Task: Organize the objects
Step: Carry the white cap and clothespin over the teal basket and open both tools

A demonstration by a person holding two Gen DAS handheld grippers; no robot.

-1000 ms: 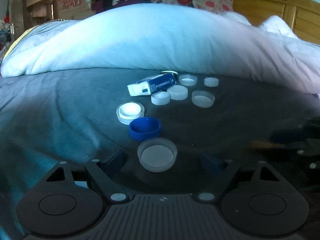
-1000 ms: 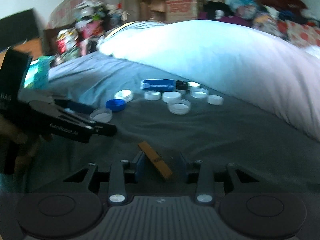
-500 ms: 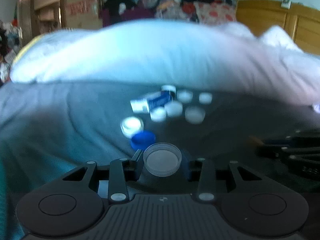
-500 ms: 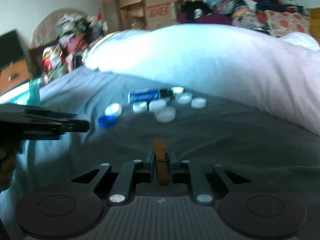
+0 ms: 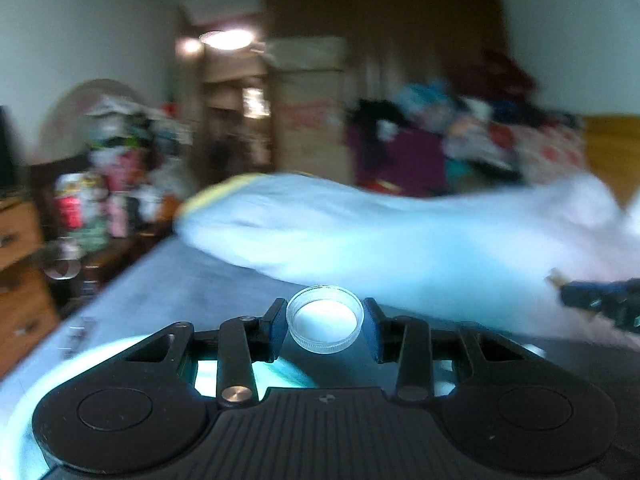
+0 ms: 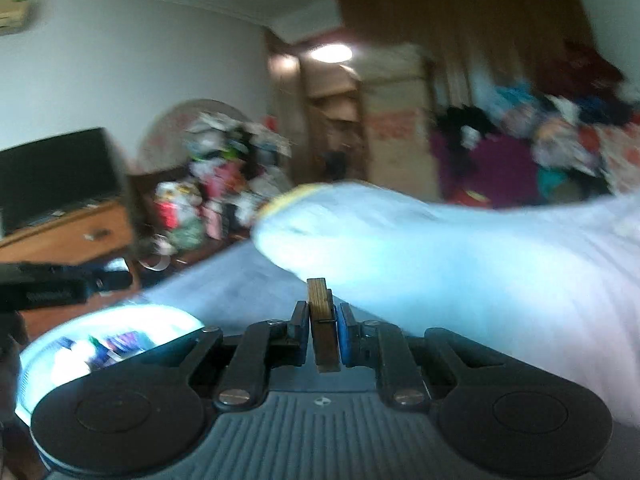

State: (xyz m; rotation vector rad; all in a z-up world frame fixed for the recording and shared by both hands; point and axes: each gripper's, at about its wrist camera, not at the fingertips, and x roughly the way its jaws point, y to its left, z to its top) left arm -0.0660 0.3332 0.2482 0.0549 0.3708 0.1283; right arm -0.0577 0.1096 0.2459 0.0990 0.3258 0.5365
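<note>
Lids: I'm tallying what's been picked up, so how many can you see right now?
1. A clear plastic lid is clamped in the left claw, open side toward the camera. The right claw holds a wooden clothespin, not a lid. Others may lie out of view.

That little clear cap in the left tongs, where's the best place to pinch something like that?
Across its ribbed rim, one finger on each opposite side, as the left tongs hold the clear cap now. It is round, shallow and thin-walled, so the side wall is its only firm surface, and the ridges help against slipping.
</note>
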